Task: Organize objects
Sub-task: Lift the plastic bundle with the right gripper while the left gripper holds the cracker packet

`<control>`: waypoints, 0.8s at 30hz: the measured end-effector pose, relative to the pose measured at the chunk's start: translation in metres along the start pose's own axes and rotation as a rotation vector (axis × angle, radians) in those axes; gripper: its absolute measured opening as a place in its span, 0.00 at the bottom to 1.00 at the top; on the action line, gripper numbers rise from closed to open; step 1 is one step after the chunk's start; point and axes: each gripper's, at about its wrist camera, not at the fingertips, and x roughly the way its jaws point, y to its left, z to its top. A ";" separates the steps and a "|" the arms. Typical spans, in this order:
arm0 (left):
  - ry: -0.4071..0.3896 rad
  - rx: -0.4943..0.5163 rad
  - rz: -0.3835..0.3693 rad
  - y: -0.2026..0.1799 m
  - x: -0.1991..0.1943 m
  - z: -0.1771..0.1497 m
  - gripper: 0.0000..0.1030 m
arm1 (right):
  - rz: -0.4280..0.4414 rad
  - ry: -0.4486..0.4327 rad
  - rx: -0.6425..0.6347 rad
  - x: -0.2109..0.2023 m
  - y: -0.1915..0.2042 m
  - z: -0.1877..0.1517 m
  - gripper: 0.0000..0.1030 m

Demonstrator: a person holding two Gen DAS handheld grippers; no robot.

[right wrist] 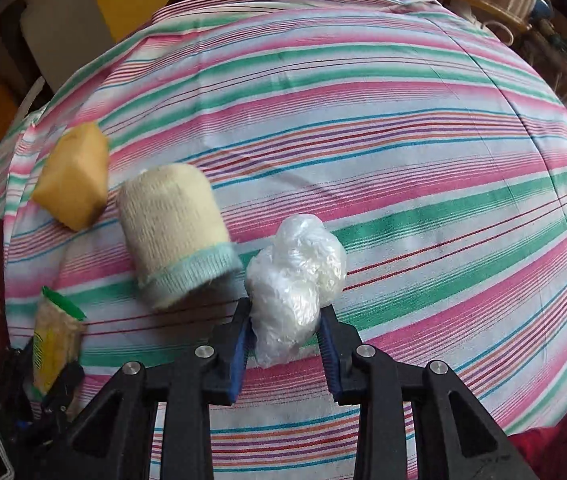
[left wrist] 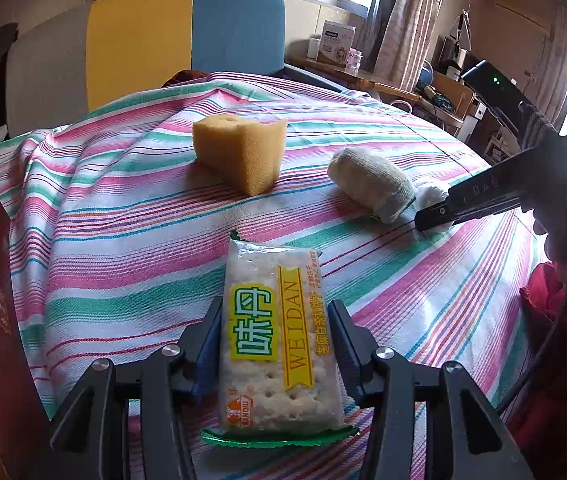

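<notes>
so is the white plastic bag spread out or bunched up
Bunched up. The plastic bag is a crumpled wad squeezed between the pads of the right gripper, beside the rolled sock on the striped cloth.

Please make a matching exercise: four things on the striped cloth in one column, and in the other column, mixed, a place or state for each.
Things:
1. cracker packet
2. crumpled plastic bag
3. yellow sponge
4. rolled sock

Places or states:
A. lies free on the cloth, with a pale blue cuff
B. held between the fingers of the left gripper
C. stands free at the far side, touched by no gripper
D. squeezed between the fingers of the right gripper

Pairs: 1-B, 2-D, 3-C, 4-A
</notes>
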 end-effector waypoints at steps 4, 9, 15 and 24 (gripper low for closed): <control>-0.001 0.006 0.009 -0.001 -0.001 0.000 0.49 | 0.093 -0.011 0.048 0.000 -0.008 -0.001 0.53; -0.002 0.008 0.015 -0.003 -0.001 -0.001 0.49 | 0.126 -0.035 0.092 -0.007 -0.013 -0.003 0.77; -0.003 0.010 0.016 -0.003 -0.002 -0.001 0.49 | 0.104 -0.077 0.151 -0.019 -0.029 -0.003 0.84; -0.005 0.002 0.008 -0.002 -0.002 -0.001 0.49 | 0.037 -0.020 0.128 0.001 -0.019 0.018 0.90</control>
